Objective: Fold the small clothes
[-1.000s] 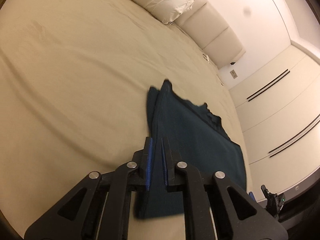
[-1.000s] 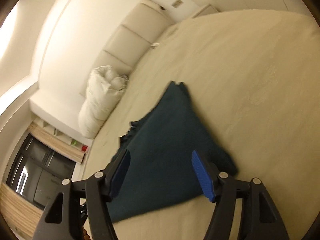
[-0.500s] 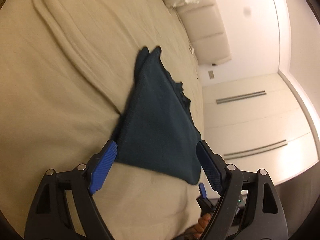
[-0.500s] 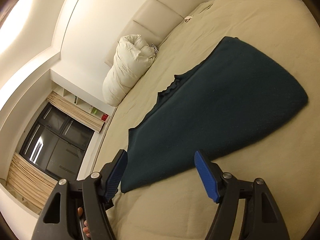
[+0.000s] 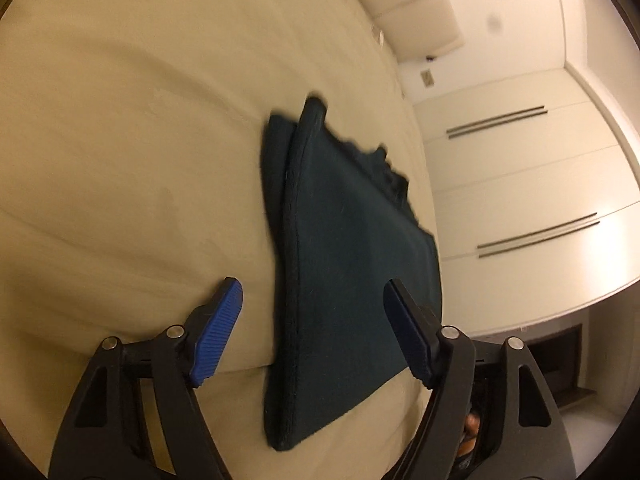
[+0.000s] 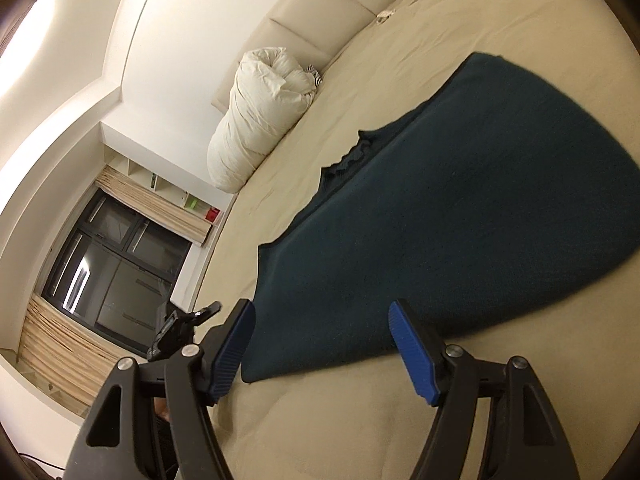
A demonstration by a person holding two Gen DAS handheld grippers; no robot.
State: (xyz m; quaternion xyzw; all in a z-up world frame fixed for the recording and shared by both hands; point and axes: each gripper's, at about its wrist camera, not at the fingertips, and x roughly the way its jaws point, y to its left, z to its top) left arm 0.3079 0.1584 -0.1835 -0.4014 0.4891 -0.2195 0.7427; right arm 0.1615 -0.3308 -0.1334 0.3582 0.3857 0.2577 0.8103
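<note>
A dark teal garment [image 5: 352, 240] lies folded in half on the beige bed [image 5: 120, 120], its doubled edge running toward me. My left gripper [image 5: 313, 286] hovers over the near end with blue pads apart; its jaws are closing, and the cloth lies under the gap, untouched by the pads. In the right wrist view the same garment [image 6: 460, 220] spreads flat, its ruffled edge toward the headboard. My right gripper [image 6: 321, 307] stands open just short of its near edge, holding nothing.
A rolled white duvet [image 6: 264, 112] rests against the padded headboard [image 6: 328, 4]. White wardrobe doors [image 5: 520, 160] stand past the bed's far side. A dark window [image 6: 112, 264] with curtains is at the left. Bare sheet [image 6: 360, 420] surrounds the garment.
The left gripper was shut on the garment's folded edge; it let go, opened wide and swung over the near end. The right gripper slid sideways along the garment, staying open.
</note>
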